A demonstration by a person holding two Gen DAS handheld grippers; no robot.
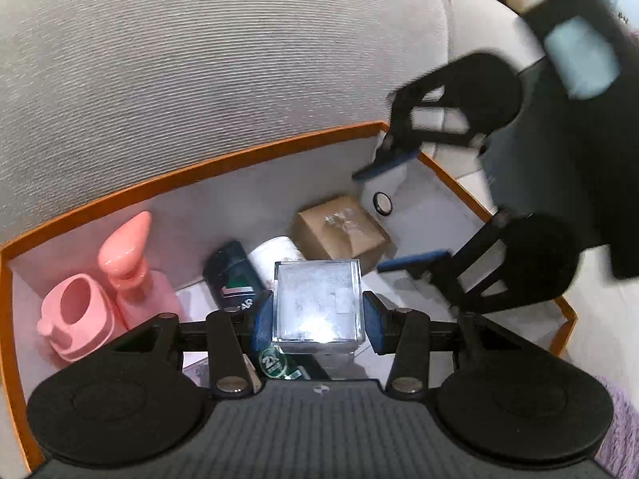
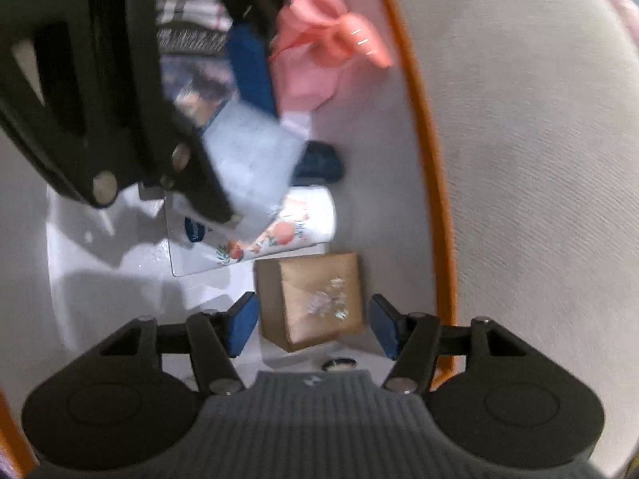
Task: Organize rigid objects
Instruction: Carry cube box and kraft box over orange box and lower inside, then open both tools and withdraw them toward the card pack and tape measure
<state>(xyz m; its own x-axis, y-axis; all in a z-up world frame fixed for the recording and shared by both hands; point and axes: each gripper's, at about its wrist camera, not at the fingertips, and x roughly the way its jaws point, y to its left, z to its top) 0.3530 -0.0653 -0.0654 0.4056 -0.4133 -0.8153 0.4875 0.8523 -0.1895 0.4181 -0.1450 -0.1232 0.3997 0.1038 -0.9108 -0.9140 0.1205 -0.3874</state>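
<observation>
Clear cube (image 1: 318,300) sits upright, squarely between left gripper (image 1: 318,321) fingers (image 1: 261,325).

in the tray (image 1: 279,147), bottle (image 1: 135,279) lies left of cardboard box (image 1: 339,231).

Both wrist views look steeply down, close, into the orange-rimmed box (image 1: 255,155) (from opposite ends); both show the brown carton (image 2: 315,299).

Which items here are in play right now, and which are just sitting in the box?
In play:
- clear cube, clamped in left gripper
- brown box, between the open right gripper fingers

Sitting:
- pink bottle
- pink holder
- dark can
- orange-rimmed box
</observation>
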